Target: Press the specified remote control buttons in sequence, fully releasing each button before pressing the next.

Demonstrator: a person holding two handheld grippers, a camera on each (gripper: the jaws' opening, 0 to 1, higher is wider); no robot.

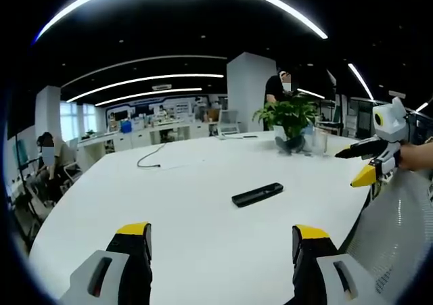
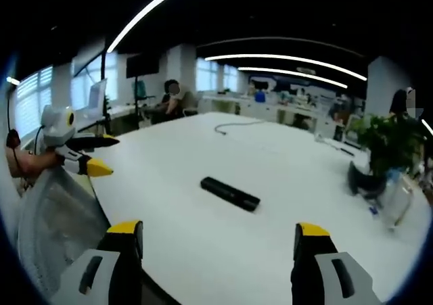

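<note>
A black remote control (image 1: pixel 257 194) lies flat on the white table (image 1: pixel 169 210), a short way ahead of both grippers. In the left gripper view my left gripper (image 1: pixel 222 241) stands open, its yellow-tipped jaws wide apart and nothing between them. My right gripper (image 1: pixel 352 168) enters from the right at the table's edge, open, held in a hand. In the right gripper view the remote control (image 2: pixel 230 193) lies ahead of my open right gripper (image 2: pixel 216 241). The left gripper (image 2: pixel 111 156) shows at the left, open, apart from the remote.
A potted plant (image 1: pixel 291 119) and a clear glass (image 1: pixel 319 141) stand at the table's far side. A dark cable (image 1: pixel 152 155) trails across the far table. White mesh (image 1: pixel 399 230) borders the near edge. People sit and stand in the office behind.
</note>
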